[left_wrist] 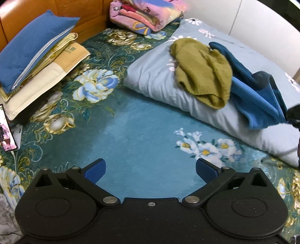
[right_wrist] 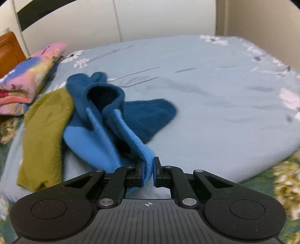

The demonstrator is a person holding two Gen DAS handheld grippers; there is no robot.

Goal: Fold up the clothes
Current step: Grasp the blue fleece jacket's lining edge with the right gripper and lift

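Observation:
A blue fleece garment (right_wrist: 105, 120), dark outside and lighter inside, lies crumpled on the pale blue folded quilt (right_wrist: 206, 93). My right gripper (right_wrist: 149, 172) is shut on a light blue edge of that garment, which stretches from the pile to the pads. An olive-green fleece garment (right_wrist: 43, 135) lies beside it on the left. In the left wrist view the olive garment (left_wrist: 202, 69) and the blue garment (left_wrist: 258, 97) rest on the quilt (left_wrist: 153, 78) at the right. My left gripper (left_wrist: 151, 169) hangs open over the teal floral bedspread (left_wrist: 142, 131), holding nothing.
A blue pillow (left_wrist: 31, 48) on cream cushions leans at the left against an orange headboard (left_wrist: 90, 11). A folded pink patterned blanket (left_wrist: 148, 13) lies at the back. A lit phone (left_wrist: 5, 129) with a cable sits at the left edge. White walls stand behind the bed.

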